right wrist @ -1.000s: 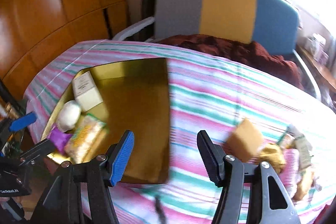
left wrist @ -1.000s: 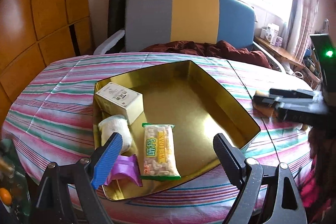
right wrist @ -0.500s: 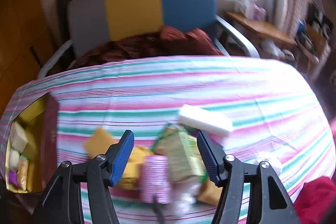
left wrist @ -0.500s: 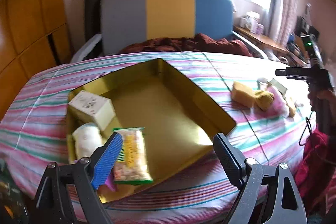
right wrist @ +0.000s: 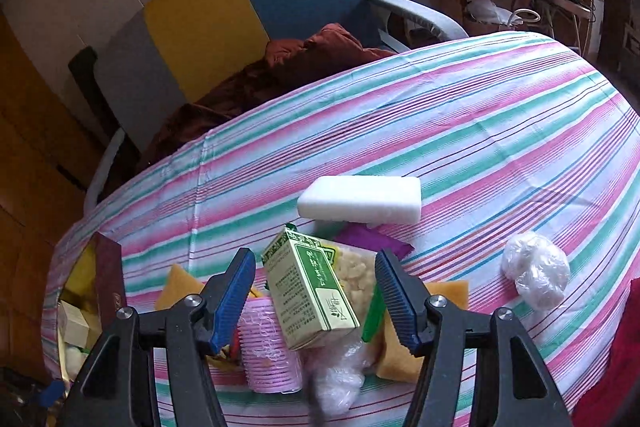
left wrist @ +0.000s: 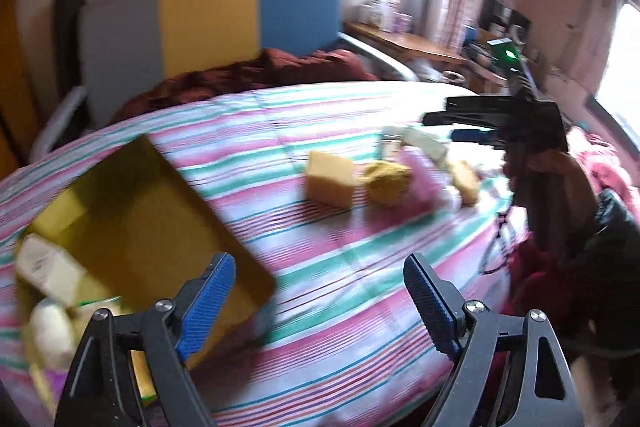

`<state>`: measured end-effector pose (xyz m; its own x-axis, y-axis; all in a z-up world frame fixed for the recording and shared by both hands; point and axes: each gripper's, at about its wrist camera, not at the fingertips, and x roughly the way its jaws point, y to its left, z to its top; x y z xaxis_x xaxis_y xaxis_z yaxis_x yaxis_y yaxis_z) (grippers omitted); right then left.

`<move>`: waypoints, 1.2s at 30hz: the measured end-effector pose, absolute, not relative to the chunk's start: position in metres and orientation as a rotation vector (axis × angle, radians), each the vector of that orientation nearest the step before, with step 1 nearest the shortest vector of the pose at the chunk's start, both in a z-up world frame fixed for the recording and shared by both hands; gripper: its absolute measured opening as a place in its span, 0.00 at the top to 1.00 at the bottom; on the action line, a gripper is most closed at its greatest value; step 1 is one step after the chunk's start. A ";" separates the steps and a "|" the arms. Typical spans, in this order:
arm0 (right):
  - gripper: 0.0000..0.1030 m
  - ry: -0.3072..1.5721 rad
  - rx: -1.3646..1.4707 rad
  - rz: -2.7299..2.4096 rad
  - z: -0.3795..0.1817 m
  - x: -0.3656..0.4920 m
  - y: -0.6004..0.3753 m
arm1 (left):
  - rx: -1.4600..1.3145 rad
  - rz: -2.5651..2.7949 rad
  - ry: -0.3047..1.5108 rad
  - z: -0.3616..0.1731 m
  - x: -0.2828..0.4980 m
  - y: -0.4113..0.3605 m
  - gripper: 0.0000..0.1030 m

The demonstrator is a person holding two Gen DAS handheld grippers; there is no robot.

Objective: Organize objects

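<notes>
My left gripper hovers over the striped cloth just right of the gold tin; its jaws are closing with nothing between them. The tin holds a cream box and a white bundle, both blurred. My right gripper stands over a pile of loose items, with a green carton between its blue pads, a gap on each side. Beside the carton lie a pink hair roller, a snack packet, a white sponge and yellow sponges.
A plastic-wrapped white ball lies apart at the right. A purple wrapper sits under the white sponge. Behind the round table stands a grey, yellow and blue chair with a brown blanket. A red cloth hangs at the near right.
Both views swung right, away from the tin. The right gripper travelled from the tin to the pile and now straddles the green carton. The left jaws have narrowed a little.
</notes>
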<state>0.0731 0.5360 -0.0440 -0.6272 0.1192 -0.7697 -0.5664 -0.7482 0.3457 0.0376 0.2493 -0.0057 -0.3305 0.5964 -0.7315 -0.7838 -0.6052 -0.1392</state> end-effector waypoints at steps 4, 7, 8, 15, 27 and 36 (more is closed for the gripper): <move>0.39 0.850 -1.039 2.397 -0.040 0.077 0.539 | -0.999 1.904 0.326 -0.017 0.039 0.289 0.36; 0.39 0.874 -1.048 2.394 -0.042 0.076 0.543 | -0.976 1.879 0.390 -0.022 0.040 0.313 0.40; 0.39 0.884 -1.055 2.389 -0.043 0.076 0.545 | -0.964 1.866 0.421 -0.023 0.041 0.321 0.39; 0.39 0.938 -1.048 2.378 -0.044 0.080 0.552 | -0.783 1.768 0.679 -0.029 0.053 0.379 0.14; 0.39 1.009 -1.058 2.368 -0.048 0.082 0.561 | -0.663 1.608 0.872 -0.049 0.044 0.448 0.01; 0.39 1.041 -1.053 2.362 -0.050 0.084 0.566 | -0.695 1.548 0.765 -0.055 0.037 0.456 0.46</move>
